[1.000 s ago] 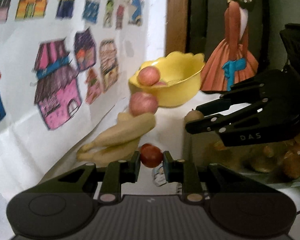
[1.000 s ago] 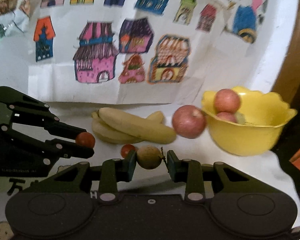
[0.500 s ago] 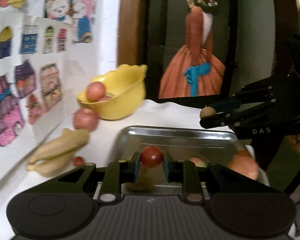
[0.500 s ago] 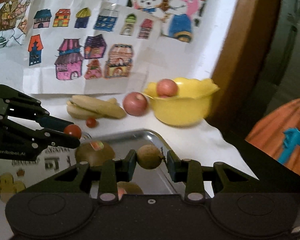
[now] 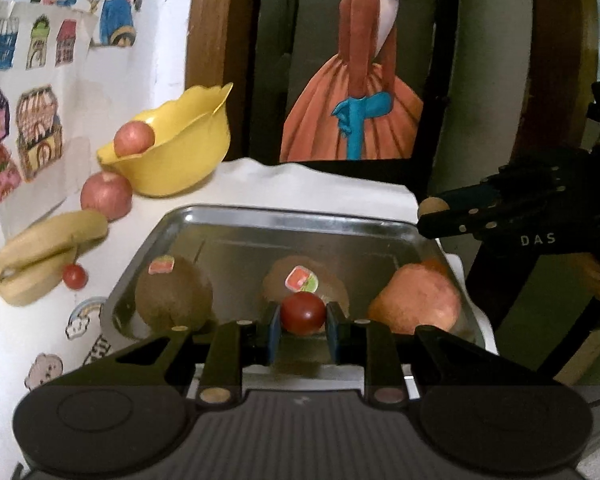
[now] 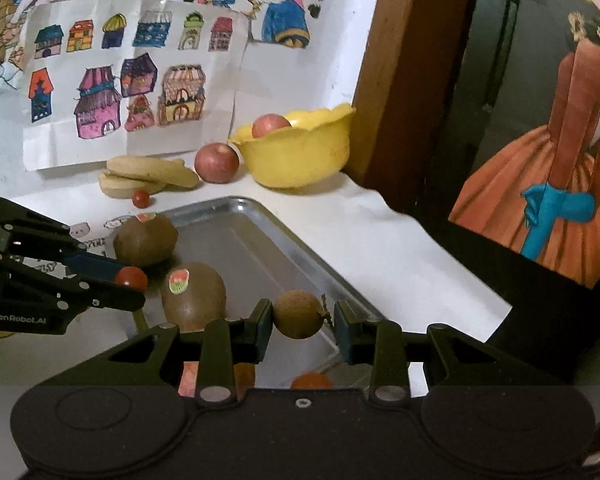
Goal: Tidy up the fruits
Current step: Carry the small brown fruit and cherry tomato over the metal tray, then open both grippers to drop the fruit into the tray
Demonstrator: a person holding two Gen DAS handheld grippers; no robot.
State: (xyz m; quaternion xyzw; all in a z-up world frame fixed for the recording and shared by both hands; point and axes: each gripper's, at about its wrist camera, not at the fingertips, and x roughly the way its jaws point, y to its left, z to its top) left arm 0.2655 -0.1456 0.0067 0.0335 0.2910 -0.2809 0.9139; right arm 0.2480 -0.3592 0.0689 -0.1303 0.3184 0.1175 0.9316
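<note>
Pinching a cherry tomato (image 5: 302,313), the left hand-held gripper (image 5: 302,322) hovers; the right hand-held gripper (image 6: 300,322) clamps a longan (image 6: 298,313).

Both wrist cams close over metal tray (image 5: 292,220), shared; left faces 12 o'clock, right prob. toward 10.

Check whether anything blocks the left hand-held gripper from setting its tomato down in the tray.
Partly. The left hand-held gripper holds the tomato over the tray, with a kiwi just beyond it. Another kiwi sits left, an apple right; the bare gaps between look free.
</note>
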